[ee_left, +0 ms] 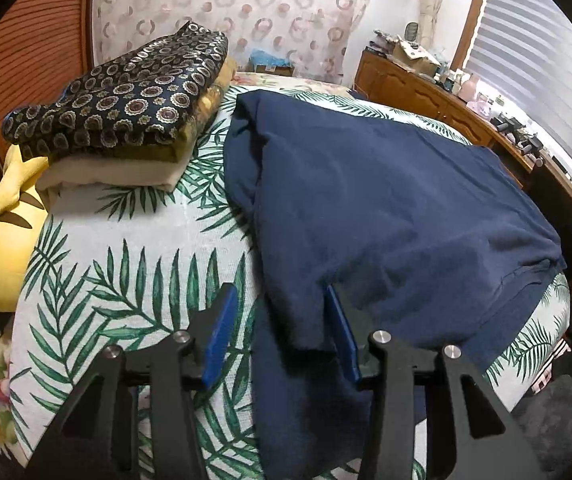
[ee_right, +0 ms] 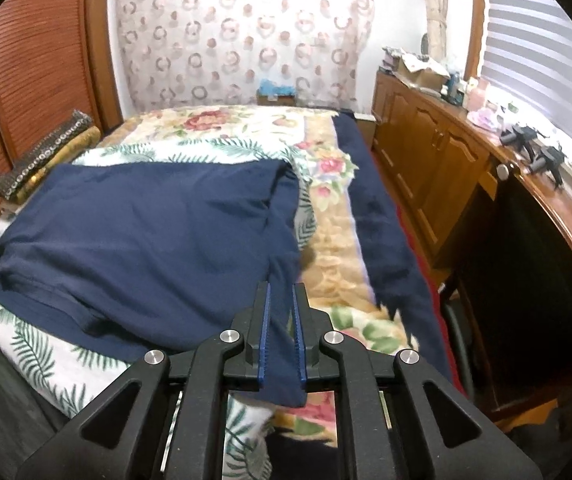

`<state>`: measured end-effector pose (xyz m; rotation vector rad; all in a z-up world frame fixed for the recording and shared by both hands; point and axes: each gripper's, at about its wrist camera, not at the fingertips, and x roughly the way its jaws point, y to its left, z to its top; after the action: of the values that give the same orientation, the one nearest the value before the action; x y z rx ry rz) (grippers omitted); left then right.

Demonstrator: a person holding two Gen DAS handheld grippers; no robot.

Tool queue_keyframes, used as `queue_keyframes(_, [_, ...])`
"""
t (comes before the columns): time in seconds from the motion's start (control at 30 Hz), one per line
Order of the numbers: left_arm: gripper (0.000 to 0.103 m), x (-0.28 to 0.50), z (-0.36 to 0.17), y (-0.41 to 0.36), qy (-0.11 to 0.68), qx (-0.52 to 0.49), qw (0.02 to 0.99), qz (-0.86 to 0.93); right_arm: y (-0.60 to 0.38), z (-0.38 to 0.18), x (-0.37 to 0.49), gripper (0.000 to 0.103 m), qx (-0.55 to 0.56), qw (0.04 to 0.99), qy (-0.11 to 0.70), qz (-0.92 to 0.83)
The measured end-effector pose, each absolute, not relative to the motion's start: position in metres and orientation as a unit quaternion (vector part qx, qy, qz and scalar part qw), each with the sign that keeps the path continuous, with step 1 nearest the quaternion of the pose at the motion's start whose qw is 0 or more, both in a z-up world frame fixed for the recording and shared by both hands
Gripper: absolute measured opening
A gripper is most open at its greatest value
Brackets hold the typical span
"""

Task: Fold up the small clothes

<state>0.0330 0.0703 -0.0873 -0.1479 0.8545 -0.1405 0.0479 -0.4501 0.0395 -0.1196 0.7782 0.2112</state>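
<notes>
Right wrist view shows the right gripper (ee_right: 282, 292) with its jaws narrow, and a hem fold of the navy T-shirt (ee_right: 146, 232) runs between the blue pads, so it holds this cloth. I judge that the hem is pinched and raised here so the shirt can be turned over on itself for the next fold.

Left wrist view shows the left gripper (ee_left: 280, 312) at the near edge of the same navy T-shirt (ee_left: 385, 200). Its jaws stand about half open. Cloth lies between them and touches the right pad, but the left pad is apart from it, over the palm-leaf blanket (ee_left: 126, 280). So this gripper seems only placed around the edge, perhaps ready to pin or take it; I cannot say it grips.

The T-shirt lies spread on the palm-leaf blanket, which gives it a flat place for folding. Left of the shirt, at the blanket's far corner, a stack of folded clothes (ee_left: 126, 108) with a dark paisley piece on top is, I think, the finished pile, kept apart from the working area. A yellow plush toy (ee_left: 6, 232) lies just beside that stack.

No brand, label or readable writing is visible on the shirt or anywhere else.
</notes>
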Motion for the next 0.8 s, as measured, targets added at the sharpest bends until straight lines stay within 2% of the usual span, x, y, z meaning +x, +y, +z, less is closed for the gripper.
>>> queue_keyframes(0.07, [0.045, 0.032, -0.087, 0.070, 0.413, -0.071, 0.905, -0.067, -0.442, 0.040, 0.050, 0.015, -0.060, 0.919, 0.373, 0.110])
queue_keyframes(0.2, [0.045, 0.033, -0.088, 0.070, 0.413, -0.070, 0.905, -0.068, -0.422, 0.038, 0.058, 0.030, -0.062, 0.921, 0.362, 0.126])
queue_keyframes(0.73, [0.044, 0.025, -0.088, 0.069, 0.410, -0.063, 0.907, -0.076, -0.335, 0.006, 0.082, 0.031, -0.061, 0.909, 0.356, 0.209])
queue_keyframes(0.8, [0.044, 0.024, -0.088, 0.068, 0.408, -0.059, 0.907, -0.079, -0.331, -0.002, 0.081, 0.038, -0.065, 0.907, 0.360, 0.210])
